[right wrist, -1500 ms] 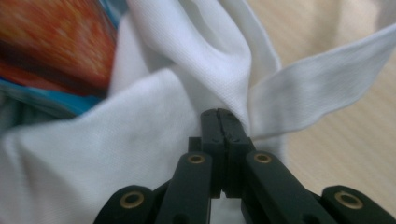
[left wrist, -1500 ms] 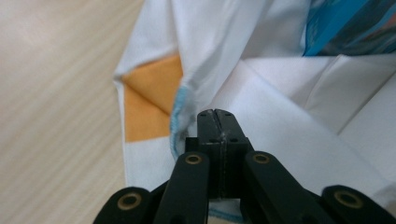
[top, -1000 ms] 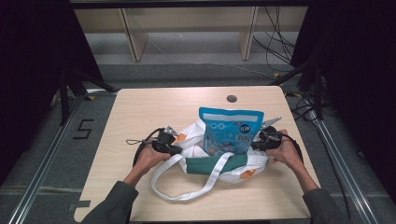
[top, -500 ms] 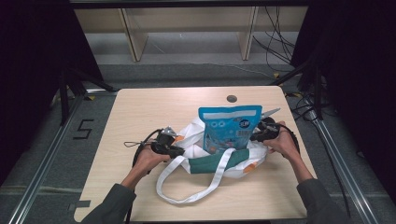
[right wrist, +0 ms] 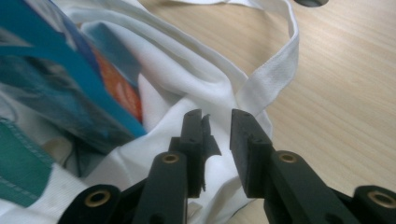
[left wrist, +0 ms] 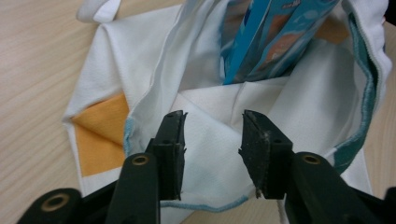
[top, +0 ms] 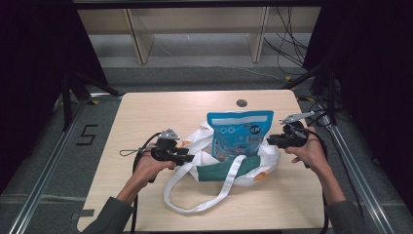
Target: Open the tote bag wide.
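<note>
My right gripper (top: 282, 140) has lifted off the tote bag (top: 229, 168); both grippers, left gripper (top: 182, 157) included, stand spread, gripping nothing. The snack pouch (top: 238, 134) stands between them; unsupported, it may topple.

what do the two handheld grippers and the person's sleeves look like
Both the left gripper and the right gripper have two flat black jaws with worn, chipped pads, on black arms fixed with brass-coloured rivets. In the high view the left gripper carries a grey three-cornered plate, as does the right gripper, and a black cable trails from each. The sleeves are dark grey-green.
</note>
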{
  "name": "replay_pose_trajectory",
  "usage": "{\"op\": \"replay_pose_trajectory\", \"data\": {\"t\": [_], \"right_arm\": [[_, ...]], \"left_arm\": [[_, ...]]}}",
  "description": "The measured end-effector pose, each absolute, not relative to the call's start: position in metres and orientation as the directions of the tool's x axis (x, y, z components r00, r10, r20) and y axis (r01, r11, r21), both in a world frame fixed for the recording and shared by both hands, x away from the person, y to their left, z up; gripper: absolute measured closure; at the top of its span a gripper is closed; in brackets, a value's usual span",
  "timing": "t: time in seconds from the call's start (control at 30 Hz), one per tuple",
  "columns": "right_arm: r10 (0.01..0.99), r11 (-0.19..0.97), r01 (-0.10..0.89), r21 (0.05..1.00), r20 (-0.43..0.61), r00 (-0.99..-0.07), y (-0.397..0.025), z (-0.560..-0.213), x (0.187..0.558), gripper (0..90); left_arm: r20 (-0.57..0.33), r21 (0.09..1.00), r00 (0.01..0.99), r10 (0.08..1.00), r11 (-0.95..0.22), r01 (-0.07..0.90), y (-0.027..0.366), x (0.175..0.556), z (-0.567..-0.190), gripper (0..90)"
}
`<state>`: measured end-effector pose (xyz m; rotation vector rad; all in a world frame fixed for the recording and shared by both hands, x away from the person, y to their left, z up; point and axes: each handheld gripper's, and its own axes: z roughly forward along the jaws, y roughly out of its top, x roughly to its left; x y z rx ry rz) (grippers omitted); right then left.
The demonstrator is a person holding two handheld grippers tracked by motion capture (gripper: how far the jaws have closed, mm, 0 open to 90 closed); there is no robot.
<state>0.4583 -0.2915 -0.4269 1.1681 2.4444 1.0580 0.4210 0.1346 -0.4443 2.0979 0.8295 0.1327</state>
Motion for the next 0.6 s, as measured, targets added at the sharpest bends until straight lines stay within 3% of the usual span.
{"op": "replay_pose_trajectory", "data": {"t": [0.3, 0.6], "right_arm": [[0.752, 0.422, 0.557, 0.716, 0.066, -0.656, -0.299, -0.415, 0.429, 59.1], [0.765, 0.393, 0.562, 0.728, 0.081, -0.639, -0.304, -0.416, 0.408, 48.2]], "left_arm": [[-0.212, 0.765, 0.745, 0.632, -0.368, 0.529, 0.147, 0.407, -0.434, 42.2], [-0.214, 0.777, 0.72, 0.66, -0.333, 0.535, 0.164, 0.389, -0.433, 31.8]]}}
